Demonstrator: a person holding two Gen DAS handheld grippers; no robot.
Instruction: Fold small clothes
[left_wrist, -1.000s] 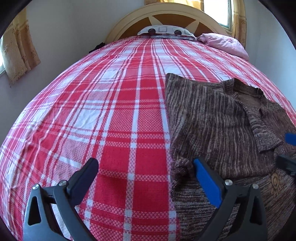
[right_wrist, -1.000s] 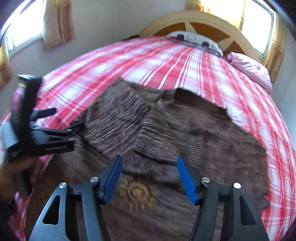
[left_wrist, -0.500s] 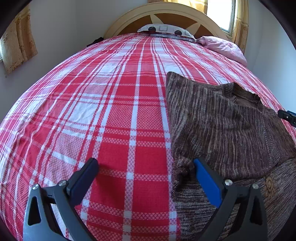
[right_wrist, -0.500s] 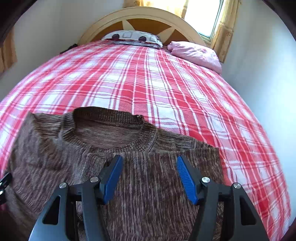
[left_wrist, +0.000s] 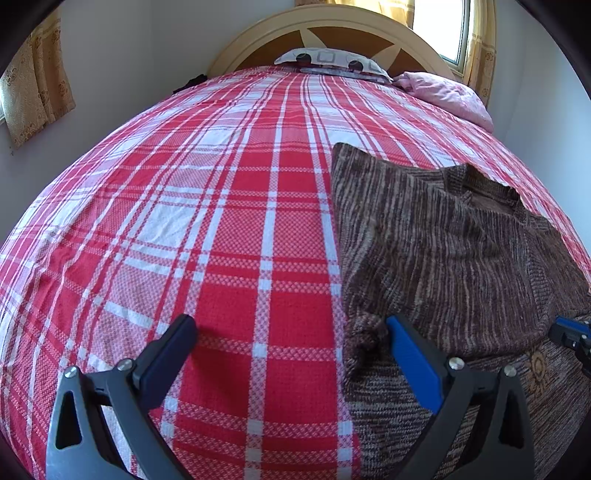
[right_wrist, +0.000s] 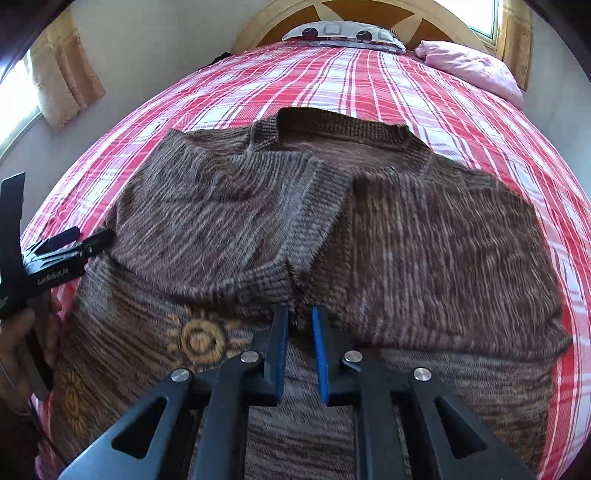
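1. The brown sweater (right_wrist: 424, 236) lies flat on the red plaid bedspread (left_wrist: 229, 229), neckline toward the headboard (right_wrist: 424, 22), with one sleeve already laid across its chest.
2. The right gripper (right_wrist: 299, 325) has its jaws nearly closed at the sleeve cuff (right_wrist: 273, 277); whether they truly pinch knit I can't tell.
3. The left gripper (left_wrist: 291, 328) stands wide open at the sweater's side edge, holding nothing, one finger over bare bedspread.
4. This looks like the sleeve-folding step; next, I'd judge, the other side needs folding inward, keeping edges square.
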